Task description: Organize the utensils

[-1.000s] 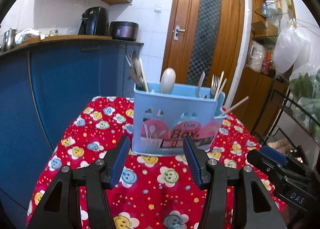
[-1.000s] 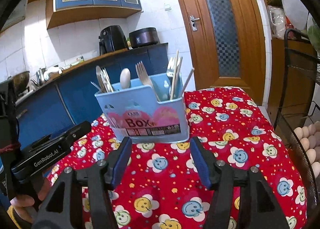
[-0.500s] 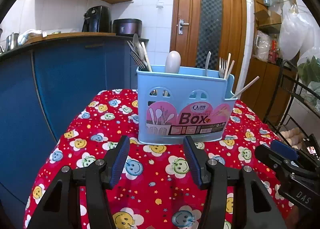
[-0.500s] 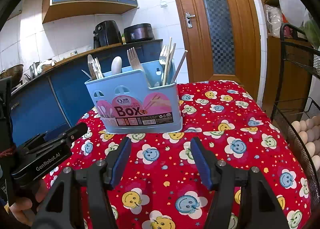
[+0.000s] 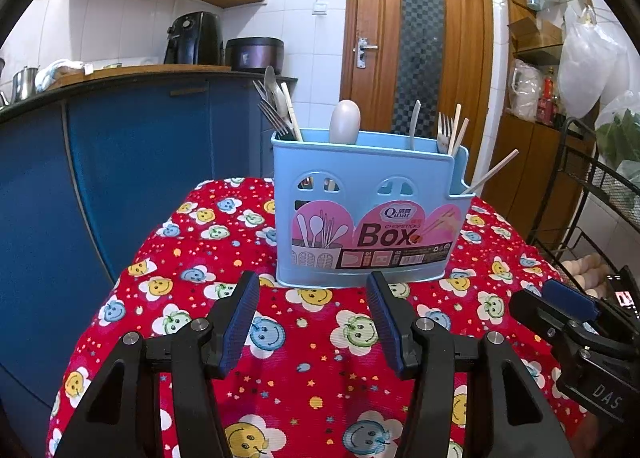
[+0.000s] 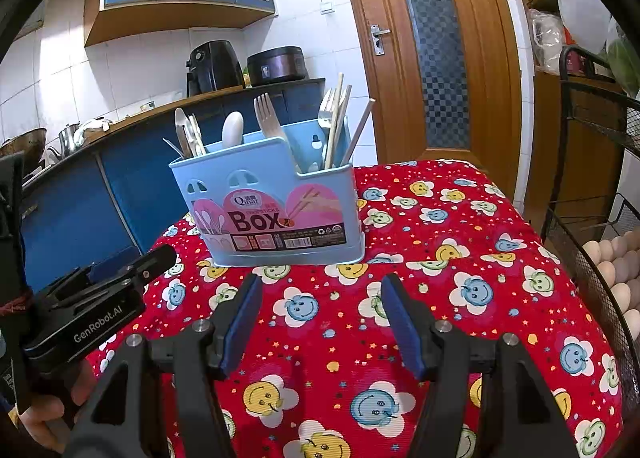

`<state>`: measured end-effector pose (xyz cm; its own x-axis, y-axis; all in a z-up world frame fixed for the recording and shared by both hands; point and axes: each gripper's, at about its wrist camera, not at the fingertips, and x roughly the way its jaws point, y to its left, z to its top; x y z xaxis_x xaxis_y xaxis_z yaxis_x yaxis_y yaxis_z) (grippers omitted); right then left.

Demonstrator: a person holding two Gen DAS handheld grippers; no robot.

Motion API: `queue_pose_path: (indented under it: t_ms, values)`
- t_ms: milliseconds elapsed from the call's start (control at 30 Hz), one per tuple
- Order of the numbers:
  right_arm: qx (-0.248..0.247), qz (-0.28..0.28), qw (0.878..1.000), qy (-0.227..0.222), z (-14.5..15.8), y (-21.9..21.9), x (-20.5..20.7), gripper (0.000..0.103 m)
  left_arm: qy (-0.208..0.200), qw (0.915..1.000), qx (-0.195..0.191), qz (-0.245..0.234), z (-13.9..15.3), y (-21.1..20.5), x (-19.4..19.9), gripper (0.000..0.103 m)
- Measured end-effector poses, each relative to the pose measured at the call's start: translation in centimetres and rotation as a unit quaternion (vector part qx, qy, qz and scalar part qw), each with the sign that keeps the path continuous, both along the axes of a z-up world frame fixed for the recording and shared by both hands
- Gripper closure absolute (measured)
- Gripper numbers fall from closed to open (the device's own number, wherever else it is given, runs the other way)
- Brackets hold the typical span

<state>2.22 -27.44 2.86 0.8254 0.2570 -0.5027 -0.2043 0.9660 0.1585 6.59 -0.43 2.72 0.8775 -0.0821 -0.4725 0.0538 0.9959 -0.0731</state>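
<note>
Utensils [image 5: 280,106] stand sorted in the blue box [image 5: 368,218] mid-table, now level in view; both grippers [image 5: 312,290] [image 6: 320,290] hover released and empty, suggesting nothing left to do.

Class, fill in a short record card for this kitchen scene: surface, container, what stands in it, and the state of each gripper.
Surface: table under a red smiley-flower tablecloth
Container: light blue utensil box, upright on the cloth, labelled "Box"
Contents: forks, a white spoon, chopsticks, all standing handle-down
Left gripper: open, empty, short of the box
Right gripper: open, empty, short of the box
Loose utensils on the cloth: none in view
</note>
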Motion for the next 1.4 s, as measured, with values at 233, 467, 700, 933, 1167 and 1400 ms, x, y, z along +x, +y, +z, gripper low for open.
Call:
queue_pose_path:
  t_ms: [233,467,700,933,1167,1400]
  values:
    - [0.0,-0.001,1.0,0.0,0.01,0.02,-0.01,0.039,-0.003,1.0,0.0,-0.002,0.12,-0.08,-0.09,0.046]
    - [0.001,0.0,1.0,0.0,0.02,0.0,-0.01,0.039,-0.003,1.0,0.0,-0.002,0.23,-0.14,-0.1,0.046]
    - [0.001,0.0,1.0,0.0,-0.03,0.0,-0.01,0.039,-0.005,1.0,-0.001,-0.001,0.43,-0.05,-0.2,0.046]
    - [0.001,0.0,1.0,0.0,-0.02,-0.02,0.01,0.039,-0.005,1.0,-0.002,0.0,0.45,0.06,-0.17,0.046]
    - [0.001,0.0,1.0,0.0,-0.03,-0.01,0.0,0.039,-0.006,1.0,-0.002,0.0,0.43,0.13,-0.18,0.046]
    - [0.001,0.0,1.0,0.0,-0.02,-0.01,-0.01,0.039,-0.006,1.0,-0.002,0.0,0.46,0.16,-0.16,0.046]
